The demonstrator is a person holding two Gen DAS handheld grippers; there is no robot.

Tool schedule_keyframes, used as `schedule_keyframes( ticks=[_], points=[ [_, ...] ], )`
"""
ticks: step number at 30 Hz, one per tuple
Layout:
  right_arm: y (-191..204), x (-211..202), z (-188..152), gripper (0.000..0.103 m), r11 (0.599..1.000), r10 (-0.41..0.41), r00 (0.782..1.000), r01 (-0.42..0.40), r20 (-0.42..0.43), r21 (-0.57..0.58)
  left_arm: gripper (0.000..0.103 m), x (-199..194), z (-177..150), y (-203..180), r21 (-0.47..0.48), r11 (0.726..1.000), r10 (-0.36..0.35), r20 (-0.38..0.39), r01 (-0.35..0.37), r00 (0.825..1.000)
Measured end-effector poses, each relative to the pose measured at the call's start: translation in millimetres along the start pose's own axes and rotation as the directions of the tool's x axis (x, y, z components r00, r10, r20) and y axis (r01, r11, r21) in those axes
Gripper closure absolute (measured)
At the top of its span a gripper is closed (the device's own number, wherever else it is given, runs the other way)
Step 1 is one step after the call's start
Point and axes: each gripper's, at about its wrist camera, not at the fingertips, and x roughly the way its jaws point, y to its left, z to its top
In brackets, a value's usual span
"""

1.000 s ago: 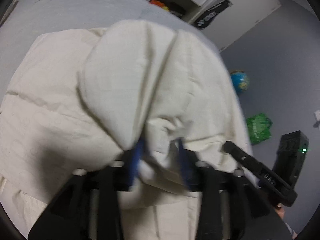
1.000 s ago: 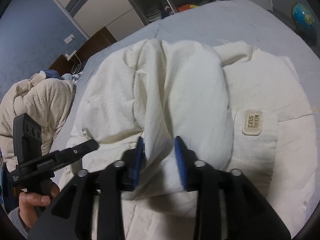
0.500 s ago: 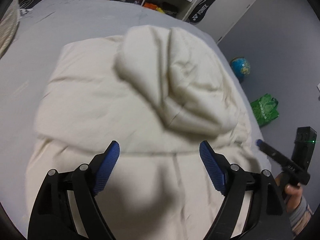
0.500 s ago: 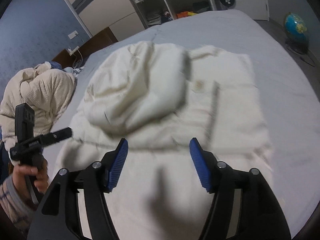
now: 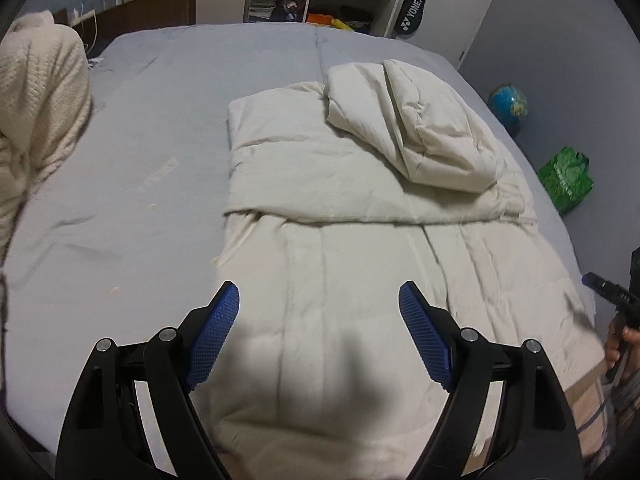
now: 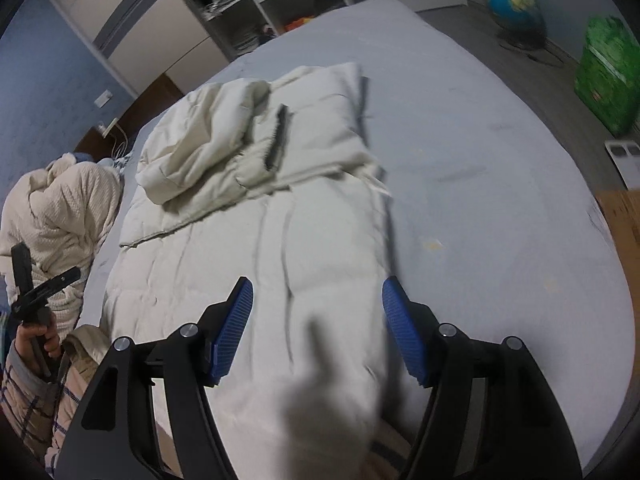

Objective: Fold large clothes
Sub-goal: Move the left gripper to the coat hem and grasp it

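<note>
Released jacket (image 5: 360, 184), tools (image 5: 320, 332) withdrawn, apparently clear.

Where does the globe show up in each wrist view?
Left wrist: globe at the right edge, on the floor beyond the bed, above the green bag.
Right wrist: globe at the top right, left of the green bag.
Shared landmark: the cream coat on the bed.
</note>
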Motion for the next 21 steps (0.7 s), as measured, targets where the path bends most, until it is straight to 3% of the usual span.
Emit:
schedule_keyframes(
  ticks=[6, 12, 21],
  points=[
    [-15.0, -10.2, -22.2, 0.039, 0.998, 0.022, 0.999, -0.019, -0.045, 0.06, 0.025, -14.1, -18.0, 6.2, 0.018, 0.999, 0.041, -0.016, -0.04, 0.999],
    [-19.7, -4.2, -34.1, 0.039, 0.991, 0.097, 0.988, -0.085, -0.121, 0.101, 0.025, -8.5, -35.6, 31.9, -0.039, 0.997, 0.056, -0.113, -0.061, 0.992],
    [-13.4, 11.4, -39.2, 0.039, 0.979, 0.166, 0.975, -0.144, -0.147, 0.146, 0.025, 21.6, -49.1, 70.5, -0.232, 0.971, -0.118, -0.274, 0.053, 0.955]
  ],
)
